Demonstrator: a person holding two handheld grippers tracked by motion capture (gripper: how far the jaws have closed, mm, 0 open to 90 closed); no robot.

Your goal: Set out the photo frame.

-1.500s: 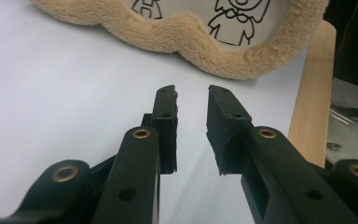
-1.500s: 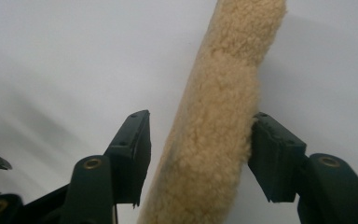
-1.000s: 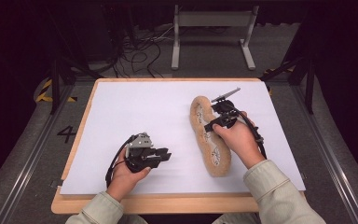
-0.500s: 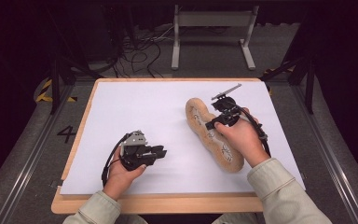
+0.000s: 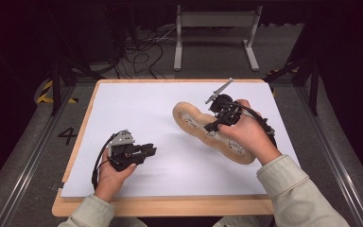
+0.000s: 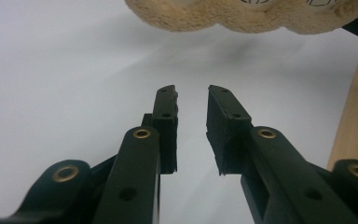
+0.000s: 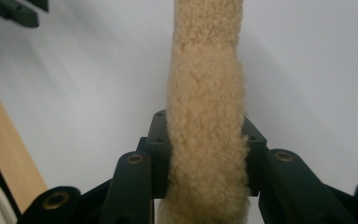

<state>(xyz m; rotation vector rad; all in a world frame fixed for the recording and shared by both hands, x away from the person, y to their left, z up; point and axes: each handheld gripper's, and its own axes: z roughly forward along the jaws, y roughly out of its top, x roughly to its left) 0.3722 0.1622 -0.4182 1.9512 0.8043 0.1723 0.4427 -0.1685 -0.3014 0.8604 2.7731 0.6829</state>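
Fleecy tan plush strip (image 5: 213, 134) pinched by right gripper (image 5: 220, 115), left gripper (image 5: 147, 151) empty

Me at the board, one gripper each side.

A sheet (image 5: 170, 104) lies on the board (image 5: 170, 207). My left gripper (image 5: 144, 151) hangs over its near left part, apart from everything. To the right, the fleece pad (image 5: 189, 118) stretches slantwise from the middle toward the near right, pinched in my right gripper (image 5: 215, 124).
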